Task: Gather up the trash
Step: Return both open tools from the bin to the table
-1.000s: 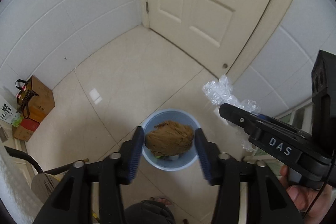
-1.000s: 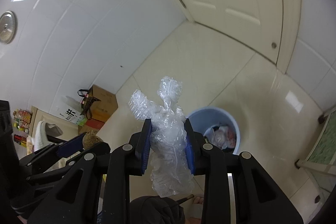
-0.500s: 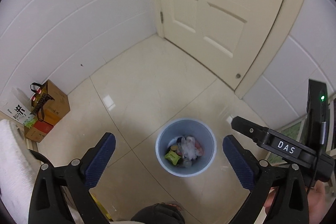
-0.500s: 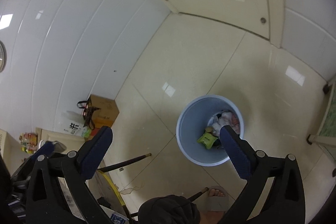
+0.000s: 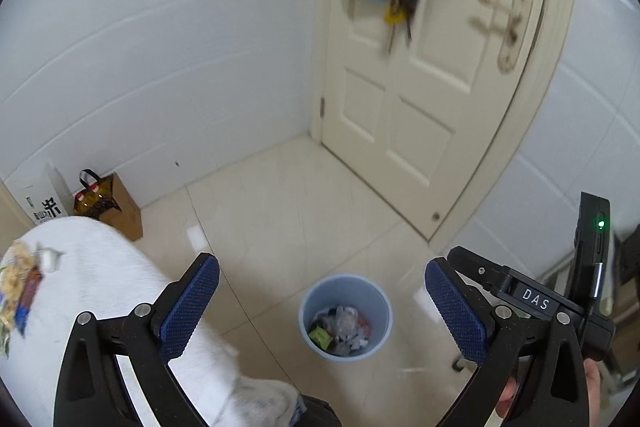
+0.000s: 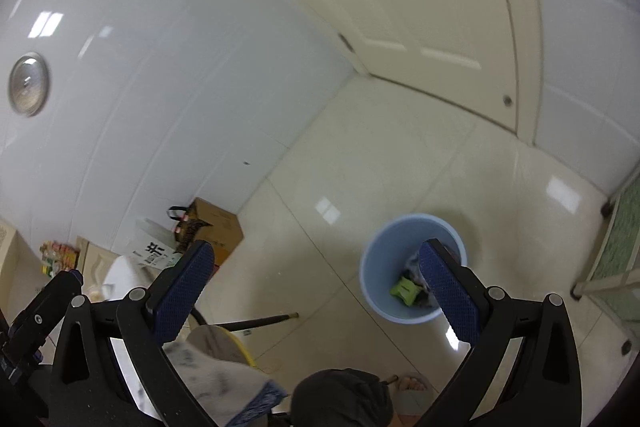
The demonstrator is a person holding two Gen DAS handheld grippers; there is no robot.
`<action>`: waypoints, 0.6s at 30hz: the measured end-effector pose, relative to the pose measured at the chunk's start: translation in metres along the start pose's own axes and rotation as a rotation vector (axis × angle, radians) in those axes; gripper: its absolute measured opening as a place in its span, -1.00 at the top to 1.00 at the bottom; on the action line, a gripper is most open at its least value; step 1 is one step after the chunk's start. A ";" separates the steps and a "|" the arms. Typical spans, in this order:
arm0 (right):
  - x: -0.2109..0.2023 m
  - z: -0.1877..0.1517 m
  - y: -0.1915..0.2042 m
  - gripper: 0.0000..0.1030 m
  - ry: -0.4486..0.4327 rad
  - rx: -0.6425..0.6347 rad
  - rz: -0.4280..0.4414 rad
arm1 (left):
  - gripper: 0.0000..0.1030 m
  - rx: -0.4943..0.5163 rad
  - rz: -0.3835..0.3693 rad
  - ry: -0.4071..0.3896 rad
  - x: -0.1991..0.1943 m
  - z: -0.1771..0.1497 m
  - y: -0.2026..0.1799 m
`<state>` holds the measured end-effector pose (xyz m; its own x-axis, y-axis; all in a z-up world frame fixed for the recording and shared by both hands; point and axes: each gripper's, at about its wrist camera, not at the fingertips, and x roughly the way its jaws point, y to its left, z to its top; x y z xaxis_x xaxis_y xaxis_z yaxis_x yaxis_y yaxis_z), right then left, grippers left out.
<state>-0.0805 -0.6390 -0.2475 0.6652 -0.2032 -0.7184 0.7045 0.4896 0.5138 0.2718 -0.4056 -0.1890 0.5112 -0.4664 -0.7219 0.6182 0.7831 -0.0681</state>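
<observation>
A light blue trash bin [image 5: 345,315] stands on the tiled floor with crumpled wrappers and plastic inside; it also shows in the right wrist view [image 6: 412,269]. My left gripper [image 5: 322,301] is open and empty, held high above the bin. My right gripper [image 6: 316,287] is open and empty, above and left of the bin; its body shows at the right of the left wrist view. More trash [image 5: 18,283] lies on a white-clothed surface [image 5: 100,291] at the left.
A cream door [image 5: 432,79] with hanging blue cloth stands ahead. A cardboard box [image 5: 120,207] and bags sit by the white tiled wall. A stick [image 6: 256,323] lies on the floor. A foot in a sandal [image 6: 412,387] is below.
Both grippers opened: the brown clump and the clear plastic wrap left the fingers and are gone from them. Both grippers then rose and pulled back from the bin.
</observation>
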 end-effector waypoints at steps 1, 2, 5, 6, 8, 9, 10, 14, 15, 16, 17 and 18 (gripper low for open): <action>-0.008 -0.001 0.013 -1.00 -0.010 -0.022 0.011 | -0.97 -0.008 0.003 -0.020 -0.014 -0.004 0.007; -0.013 -0.002 0.023 -1.00 -0.017 -0.040 0.019 | -0.97 -0.015 0.005 -0.036 -0.030 -0.008 0.014; -0.030 -0.006 0.060 -1.00 -0.042 -0.102 0.048 | -0.97 -0.050 0.017 -0.082 -0.076 -0.023 0.036; -0.036 -0.009 0.075 -1.00 -0.050 -0.125 0.062 | -0.97 -0.067 0.022 -0.103 -0.097 -0.031 0.046; -0.045 -0.017 0.100 -1.00 -0.068 -0.161 0.083 | -0.98 -0.093 0.031 -0.137 -0.124 -0.044 0.062; -0.049 -0.020 0.111 -1.00 -0.074 -0.178 0.093 | -0.98 -0.103 0.038 -0.152 -0.142 -0.051 0.068; -0.053 -0.024 0.125 -1.00 -0.080 -0.200 0.104 | -0.98 -0.114 0.047 -0.166 -0.154 -0.057 0.074; -0.067 -0.044 0.182 -1.00 -0.100 -0.304 0.145 | -0.98 -0.169 0.088 -0.230 -0.209 -0.091 0.108; -0.069 -0.048 0.190 -1.00 -0.103 -0.317 0.151 | -0.99 -0.182 0.094 -0.241 -0.221 -0.099 0.115; -0.072 -0.053 0.201 -1.00 -0.108 -0.332 0.161 | -0.99 -0.197 0.104 -0.253 -0.231 -0.108 0.121; -0.075 -0.060 0.216 -1.00 -0.119 -0.348 0.174 | -0.99 -0.211 0.114 -0.260 -0.242 -0.117 0.129; -0.076 -0.062 0.223 -1.00 -0.123 -0.354 0.180 | -0.99 -0.229 0.122 -0.264 -0.253 -0.126 0.136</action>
<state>0.0104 -0.4617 -0.1070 0.8096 -0.1774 -0.5595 0.4600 0.7838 0.4172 0.1512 -0.1293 -0.1023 0.7279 -0.4304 -0.5338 0.4085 0.8974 -0.1666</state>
